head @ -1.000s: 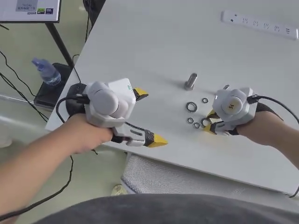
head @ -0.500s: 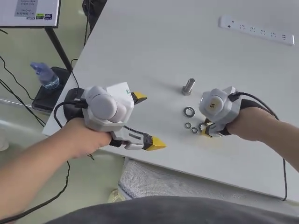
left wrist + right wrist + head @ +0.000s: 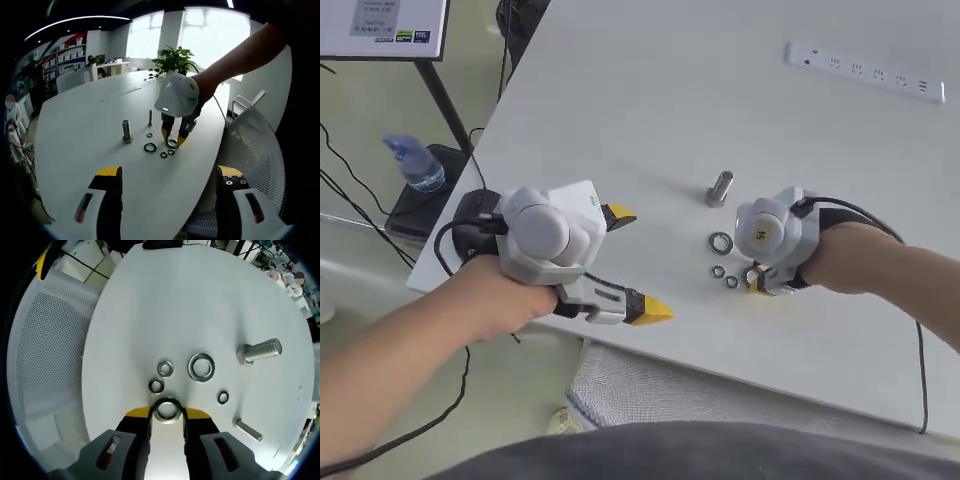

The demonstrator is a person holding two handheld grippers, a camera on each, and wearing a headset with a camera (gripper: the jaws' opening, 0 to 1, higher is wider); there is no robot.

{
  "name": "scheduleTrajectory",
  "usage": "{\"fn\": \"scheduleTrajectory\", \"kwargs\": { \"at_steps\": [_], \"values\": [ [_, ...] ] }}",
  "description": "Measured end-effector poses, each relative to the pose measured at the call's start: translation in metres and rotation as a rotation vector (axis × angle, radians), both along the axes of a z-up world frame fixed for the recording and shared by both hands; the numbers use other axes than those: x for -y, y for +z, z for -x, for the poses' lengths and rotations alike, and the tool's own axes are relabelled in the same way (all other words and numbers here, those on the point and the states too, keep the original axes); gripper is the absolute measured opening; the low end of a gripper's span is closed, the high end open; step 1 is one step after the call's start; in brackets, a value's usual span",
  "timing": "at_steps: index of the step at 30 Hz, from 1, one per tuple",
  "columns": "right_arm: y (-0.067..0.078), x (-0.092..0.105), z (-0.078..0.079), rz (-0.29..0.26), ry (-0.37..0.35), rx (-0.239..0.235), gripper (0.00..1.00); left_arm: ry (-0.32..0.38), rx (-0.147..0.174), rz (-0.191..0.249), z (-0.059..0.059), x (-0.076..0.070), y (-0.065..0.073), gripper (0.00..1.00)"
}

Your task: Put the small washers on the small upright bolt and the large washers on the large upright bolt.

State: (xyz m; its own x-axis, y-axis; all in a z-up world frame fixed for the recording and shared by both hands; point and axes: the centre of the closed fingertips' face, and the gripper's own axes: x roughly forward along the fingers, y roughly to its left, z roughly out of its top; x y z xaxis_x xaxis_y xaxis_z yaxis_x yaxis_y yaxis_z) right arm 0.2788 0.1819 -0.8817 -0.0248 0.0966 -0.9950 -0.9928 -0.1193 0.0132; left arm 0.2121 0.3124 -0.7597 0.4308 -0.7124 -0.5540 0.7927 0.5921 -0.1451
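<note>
Between the right gripper's (image 3: pixel 167 413) yellow-tipped fingers lay 1 large washer (image 3: pixel 167 409), a flat silver ring resting on the white counter (image 3: pixel 165 300). The fingers stood narrow and seemed to press against its 2 sides. A 2nd large washer (image 3: pixel 201 367), the same bright steel, lay just beyond it and apart.

A small washer (image 3: pixel 165 368) and a 2nd small washer (image 3: pixel 156 385) lay just ahead of the fingertips, close to each other but not touching. A 3rd small washer (image 3: pixel 223 397) lay off to the side, nearer the bolts. All 5 washers were on the counter.

The large bolt (image 3: pixel 257 351) was thick and silver, standing on its hex head with the threaded end up, near the 2nd large washer. The small bolt (image 3: pixel 248 430) was thin and also stood upright, beside the 3rd small washer.

The left gripper (image 3: pixel 169 172) was near the counter's front edge, well apart from the washers. Its fingers were wide and held nothing.

A dark mark on the right gripper's round housing in the head view was too small to read. So were a green mark on the left gripper's body and the labels on a monitor (image 3: pixel 382 22) past the counter's corner. A white power strip (image 3: pixel 865 72) lay at the far side of the counter. A bluish plastic bottle (image 3: pixel 417 160) stood below the counter, and I could not tell what it contained.
</note>
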Motion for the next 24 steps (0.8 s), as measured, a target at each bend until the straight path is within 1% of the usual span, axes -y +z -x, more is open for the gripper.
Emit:
{"fn": "scheduleTrajectory", "kwargs": {
  "at_steps": [3, 6, 7, 9, 11, 13, 16, 19, 20, 22, 24],
  "values": [
    [0.0, 0.001, -0.002, -0.005, 0.0, 0.002, 0.23, -0.002, -0.002, -0.003, 0.003, 0.001, 0.0, 0.75],
    [0.0, 0.0, -0.003, -0.044, -0.022, -0.034, 0.22, 0.001, -0.004, -0.005, 0.005, 0.001, 0.0, 0.75],
    [0.001, -0.001, -0.002, -0.063, -0.055, -0.052, 0.22, 0.002, -0.001, -0.004, 0.006, 0.002, 0.001, 0.74],
    [0.003, 0.0, 0.0, -0.074, -0.031, -0.049, 0.21, 0.005, 0.001, -0.002, 0.005, 0.002, 0.002, 0.74],
    [0.005, -0.002, 0.002, -0.077, -0.034, -0.047, 0.21, 0.008, 0.003, 0.0, 0.004, 0.002, 0.002, 0.74],
    [0.007, -0.004, 0.005, -0.065, -0.016, -0.031, 0.21, 0.013, 0.003, 0.002, 0.004, 0.001, 0.002, 0.74],
    [0.009, -0.004, 0.006, -0.067, -0.029, -0.037, 0.21, 0.016, 0.004, 0.0, 0.005, 0.001, 0.001, 0.74],
    [0.012, -0.004, 0.007, -0.112, -0.065, -0.066, 0.21, 0.015, 0.004, -0.002, 0.006, 0.0, 0.001, 0.74],
    [0.013, -0.005, 0.008, -0.135, -0.091, -0.075, 0.21, 0.016, 0.003, -0.005, 0.006, -0.001, 0.001, 0.73],
    [0.014, -0.004, 0.009, -0.144, -0.084, -0.068, 0.21, 0.02, 0.005, -0.002, 0.007, -0.002, 0.001, 0.73],
    [0.014, -0.004, 0.01, -0.151, -0.1, -0.067, 0.21, 0.024, 0.005, 0.0, 0.007, -0.002, 0.002, 0.73]
  ]
}}
